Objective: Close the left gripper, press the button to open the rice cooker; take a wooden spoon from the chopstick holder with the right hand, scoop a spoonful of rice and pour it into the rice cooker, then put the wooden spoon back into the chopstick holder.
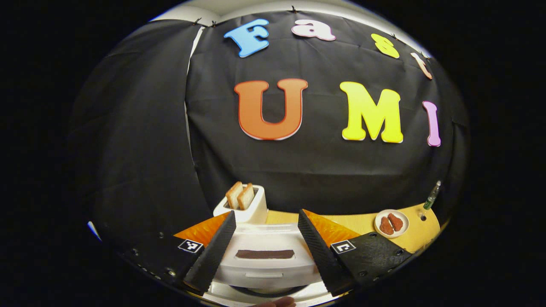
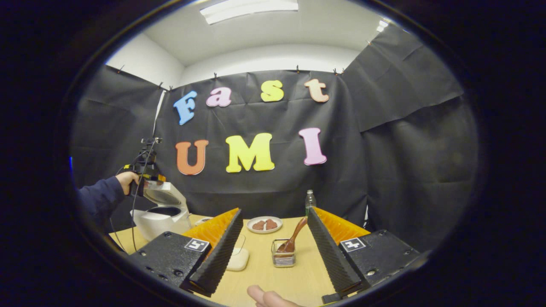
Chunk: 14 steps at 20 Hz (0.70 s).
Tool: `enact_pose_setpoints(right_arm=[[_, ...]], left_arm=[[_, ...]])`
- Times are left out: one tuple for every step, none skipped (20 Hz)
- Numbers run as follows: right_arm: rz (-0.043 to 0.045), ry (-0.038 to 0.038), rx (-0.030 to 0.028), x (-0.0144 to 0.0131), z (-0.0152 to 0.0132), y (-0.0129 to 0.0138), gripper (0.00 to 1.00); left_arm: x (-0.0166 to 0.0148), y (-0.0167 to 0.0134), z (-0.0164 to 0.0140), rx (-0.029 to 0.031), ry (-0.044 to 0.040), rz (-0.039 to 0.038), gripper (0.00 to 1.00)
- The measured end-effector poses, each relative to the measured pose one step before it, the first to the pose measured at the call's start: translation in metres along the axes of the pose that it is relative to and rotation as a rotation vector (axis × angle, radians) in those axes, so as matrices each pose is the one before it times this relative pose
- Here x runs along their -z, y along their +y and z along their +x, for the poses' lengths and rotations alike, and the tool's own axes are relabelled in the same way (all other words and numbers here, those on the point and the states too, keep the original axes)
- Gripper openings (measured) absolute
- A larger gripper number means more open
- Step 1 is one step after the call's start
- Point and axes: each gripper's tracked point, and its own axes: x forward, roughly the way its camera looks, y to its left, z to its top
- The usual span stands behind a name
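Wooden spoon [image 2: 293, 238] bowl-down, bowl hidden inside mesh chopstick holder [image 2: 283, 254].

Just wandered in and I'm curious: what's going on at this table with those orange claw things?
A person holds a two-finger gripper in each hand. The left gripper is up at the white rice cooker, whose lid already stands open. The right gripper hangs open over the table, facing the chopstick holder where the wooden spoon still leans, untouched. Farther back sit a plate of food and a bottle.
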Motion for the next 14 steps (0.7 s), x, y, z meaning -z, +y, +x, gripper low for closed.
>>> enact_pose_setpoints(right_arm=[[-0.00101,0.00370,-0.00327,0.00102,-0.00311,-0.00071,0.96],[0.00471,-0.00072,-0.00142,0.00044,-0.00173,0.00006,0.99],[0.00695,0.00069,-0.00369,0.00174,-0.00258,0.00049,0.96],[0.00441,0.00212,-0.00909,0.00198,-0.00299,0.00259,0.96],[0.00073,0.00379,-0.00893,0.00334,-0.00313,0.00243,0.96],[-0.00122,0.00242,-0.00822,0.00286,-0.00337,0.00143,0.96],[-0.00015,0.00232,-0.00740,0.00360,-0.00409,0.00128,0.96],[0.00359,-0.00086,-0.00272,0.00253,-0.00360,-0.00005,0.94],[0.00589,-0.00151,0.00173,0.00098,-0.00275,-0.00127,0.94],[0.00545,0.00094,0.00031,0.00186,-0.00245,-0.00040,0.94],[0.00290,0.00306,0.00185,0.00328,-0.00235,0.00074,0.94],[-0.00175,0.00437,0.00683,0.00223,-0.00188,-0.00168,0.94],[-0.00157,0.00093,0.00575,0.00141,-0.00299,-0.00155,0.94],[0.00211,-0.00357,-0.00039,-0.00136,-0.00407,0.00031,0.94]], left_arm=[[0.00795,0.00219,-0.00526,-0.00546,0.00681,-0.00174,0.94],[0.00783,0.00175,-0.00210,-0.00032,0.00776,0.00377,0.95],[0.00900,0.00309,-0.00148,-0.00476,0.01686,-0.01008,0.96],[0.01021,0.00237,-0.00130,-0.00342,0.02108,-0.00130,0.96],[0.00834,-0.00050,-0.00292,0.00212,0.01328,-0.00443,0.97],[0.00283,-0.00096,-0.00135,0.00414,-0.01306,0.00843,0.98],[0.00515,0.00037,-0.00057,-0.00072,0.00150,0.00602,0.98],[0.00639,0.00006,-0.00133,-0.00462,0.00613,0.00367,0.98],[0.00797,0.00016,-0.00113,-0.00375,0.01574,0.00205,0.98],[0.00835,-0.00010,-0.00165,-0.00218,0.02331,-0.00427,0.98],[0.00725,-0.00323,-0.00051,0.00279,0.01812,-0.00289,0.98],[0.00757,-0.00075,-0.00066,0.00495,0.01615,-0.00263,0.99],[0.00597,-0.00113,-0.00014,0.00535,0.00996,0.00021,0.99],[0.00473,-0.00102,-0.00068,0.00474,0.00913,0.00162,0.99]])
